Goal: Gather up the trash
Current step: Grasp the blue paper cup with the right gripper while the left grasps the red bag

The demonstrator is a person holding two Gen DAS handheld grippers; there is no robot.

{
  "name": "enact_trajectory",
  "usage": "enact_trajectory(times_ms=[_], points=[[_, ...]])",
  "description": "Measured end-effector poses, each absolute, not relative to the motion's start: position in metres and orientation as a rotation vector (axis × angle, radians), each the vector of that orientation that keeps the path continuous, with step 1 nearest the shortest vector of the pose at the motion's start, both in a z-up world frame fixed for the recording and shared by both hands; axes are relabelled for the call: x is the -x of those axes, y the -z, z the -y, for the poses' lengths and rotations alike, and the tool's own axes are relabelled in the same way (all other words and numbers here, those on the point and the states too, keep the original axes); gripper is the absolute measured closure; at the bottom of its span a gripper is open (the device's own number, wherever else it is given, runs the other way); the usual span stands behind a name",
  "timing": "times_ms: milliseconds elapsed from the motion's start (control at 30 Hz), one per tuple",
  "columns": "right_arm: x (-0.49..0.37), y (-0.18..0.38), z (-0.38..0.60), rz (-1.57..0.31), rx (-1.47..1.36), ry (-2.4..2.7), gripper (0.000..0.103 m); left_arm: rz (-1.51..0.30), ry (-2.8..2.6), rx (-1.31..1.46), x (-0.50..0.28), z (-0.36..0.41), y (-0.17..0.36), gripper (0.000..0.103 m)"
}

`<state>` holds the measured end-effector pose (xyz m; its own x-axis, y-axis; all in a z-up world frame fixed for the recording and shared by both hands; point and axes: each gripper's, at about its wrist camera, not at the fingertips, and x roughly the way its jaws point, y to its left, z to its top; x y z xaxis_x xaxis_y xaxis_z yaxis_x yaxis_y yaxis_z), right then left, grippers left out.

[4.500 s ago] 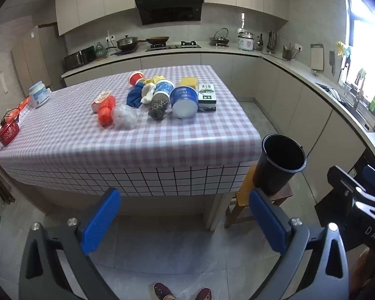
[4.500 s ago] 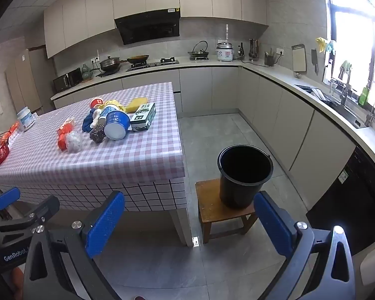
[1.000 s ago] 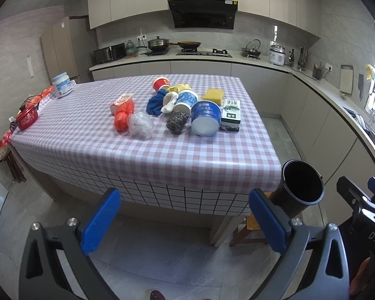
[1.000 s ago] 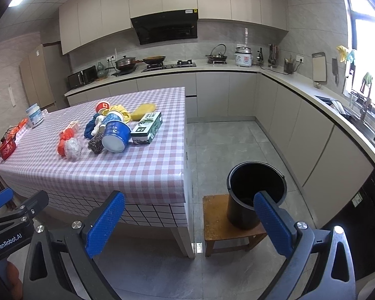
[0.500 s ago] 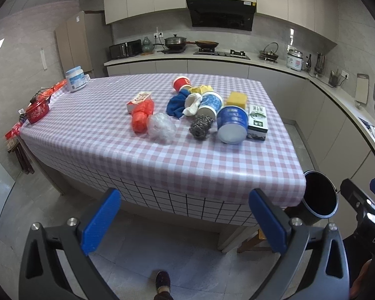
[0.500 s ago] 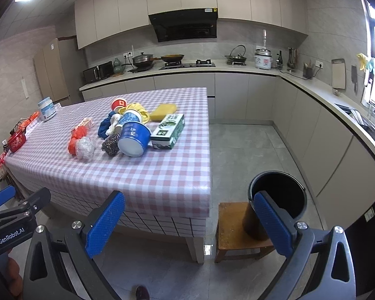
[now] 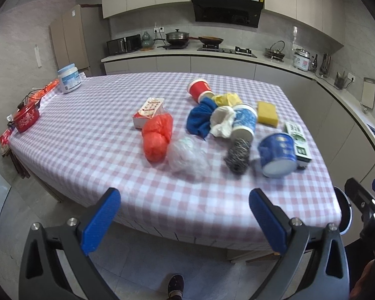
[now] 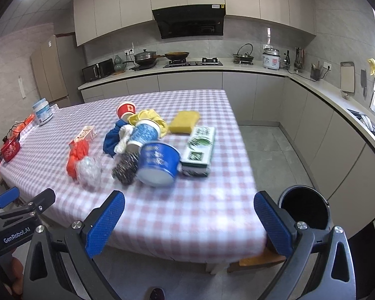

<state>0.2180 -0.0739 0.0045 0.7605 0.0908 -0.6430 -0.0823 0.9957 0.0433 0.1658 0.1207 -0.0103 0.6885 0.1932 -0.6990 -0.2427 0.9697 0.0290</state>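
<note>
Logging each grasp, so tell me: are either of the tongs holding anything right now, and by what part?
Nothing is held. The left tongs and right tongs are both open and empty.

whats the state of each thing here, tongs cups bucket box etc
left tongs: open, empty
right tongs: open, empty
blue tub: on its side, bottom toward the camera
blue cup: tipped over
red cup: upside down
bucket: upright, open top, beside the table
green box: lying flat, closed
white jar: upright, lid on
</note>
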Motion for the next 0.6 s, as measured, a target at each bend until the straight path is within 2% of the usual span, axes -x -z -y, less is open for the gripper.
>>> enact_trajectory(times_ms=[600], points=[[-0.331,0.046,0.010,-0.785,-0.020,0.016,0.000,-0.851,-0.217,0.047,-0.281,-0.202,0.055,0.000]])
